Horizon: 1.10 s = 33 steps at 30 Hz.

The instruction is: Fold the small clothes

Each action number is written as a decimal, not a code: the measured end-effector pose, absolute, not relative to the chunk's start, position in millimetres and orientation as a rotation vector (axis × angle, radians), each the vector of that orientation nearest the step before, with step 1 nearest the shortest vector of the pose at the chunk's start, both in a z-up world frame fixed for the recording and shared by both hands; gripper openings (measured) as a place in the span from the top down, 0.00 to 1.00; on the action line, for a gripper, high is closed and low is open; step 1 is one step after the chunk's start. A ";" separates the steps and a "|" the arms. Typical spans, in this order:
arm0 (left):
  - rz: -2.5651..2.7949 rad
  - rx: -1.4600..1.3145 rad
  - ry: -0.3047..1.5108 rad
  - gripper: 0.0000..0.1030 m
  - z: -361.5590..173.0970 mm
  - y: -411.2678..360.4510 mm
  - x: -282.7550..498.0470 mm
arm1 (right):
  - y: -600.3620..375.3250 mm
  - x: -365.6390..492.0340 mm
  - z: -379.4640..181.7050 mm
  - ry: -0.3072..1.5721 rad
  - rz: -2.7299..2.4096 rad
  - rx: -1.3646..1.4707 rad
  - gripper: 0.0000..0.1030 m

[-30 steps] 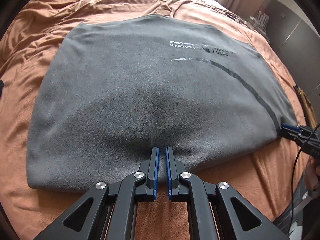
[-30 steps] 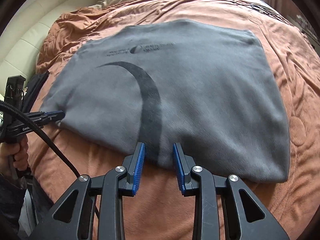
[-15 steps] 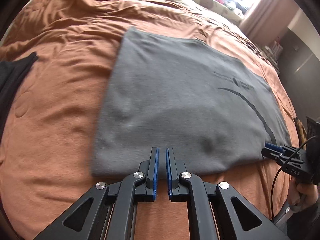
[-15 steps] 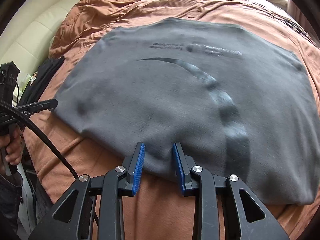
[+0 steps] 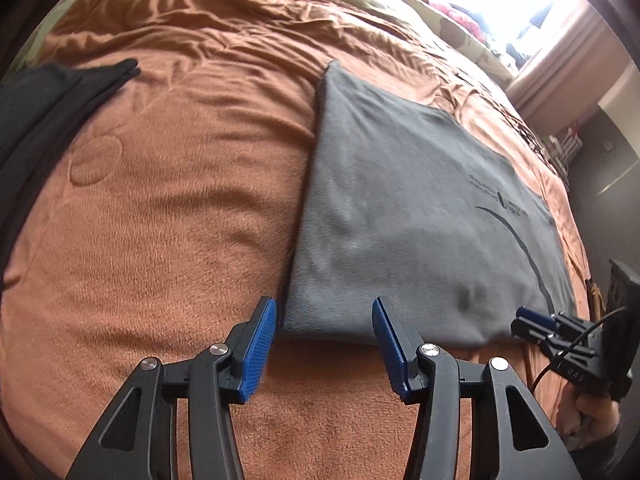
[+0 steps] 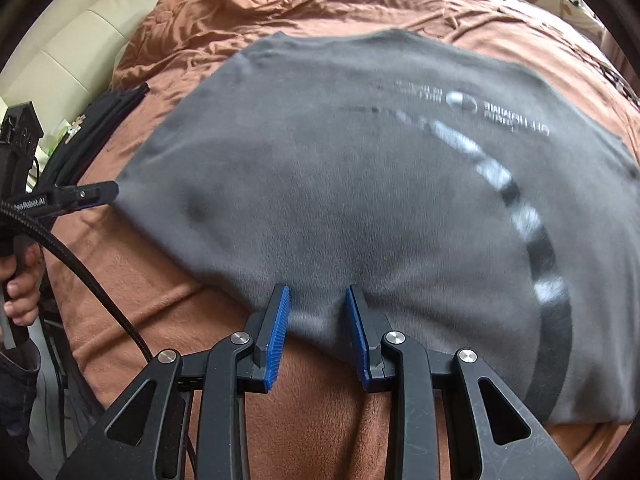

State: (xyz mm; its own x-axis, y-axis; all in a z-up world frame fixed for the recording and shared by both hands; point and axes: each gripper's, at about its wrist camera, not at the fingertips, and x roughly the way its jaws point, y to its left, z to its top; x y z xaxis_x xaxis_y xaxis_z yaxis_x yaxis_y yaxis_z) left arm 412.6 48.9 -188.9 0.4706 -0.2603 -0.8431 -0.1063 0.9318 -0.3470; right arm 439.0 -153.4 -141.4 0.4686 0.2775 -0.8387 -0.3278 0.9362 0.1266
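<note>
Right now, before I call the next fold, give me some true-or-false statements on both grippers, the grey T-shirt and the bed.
1. The left gripper is clamped on the grey printed cotton T-shirt. False: its jaws have just been opening and stand apart, the shirt's near corner unpinched between them.
2. The right gripper holds the shirt's near edge between its blue ribbed pads. True.
3. A black folded garment lies left of the shirt. True.
4. The shirt hangs in the air. False: it lies flat on the orange-brown fleece blanket.
</note>
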 end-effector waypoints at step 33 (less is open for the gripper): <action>0.014 -0.603 1.021 0.88 -212.9 63.2 399.7 | -178.2 455.3 -120.8 1.022 0.288 0.017 0.89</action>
State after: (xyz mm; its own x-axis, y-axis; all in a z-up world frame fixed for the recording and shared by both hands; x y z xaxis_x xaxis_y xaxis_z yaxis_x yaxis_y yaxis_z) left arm 399.7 63.2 -212.9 0.5368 -0.2626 -0.8018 -0.2848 0.8382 -0.4651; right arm 455.3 -178.2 -120.8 0.4876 0.2450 -0.8380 -0.2295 0.9620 0.1477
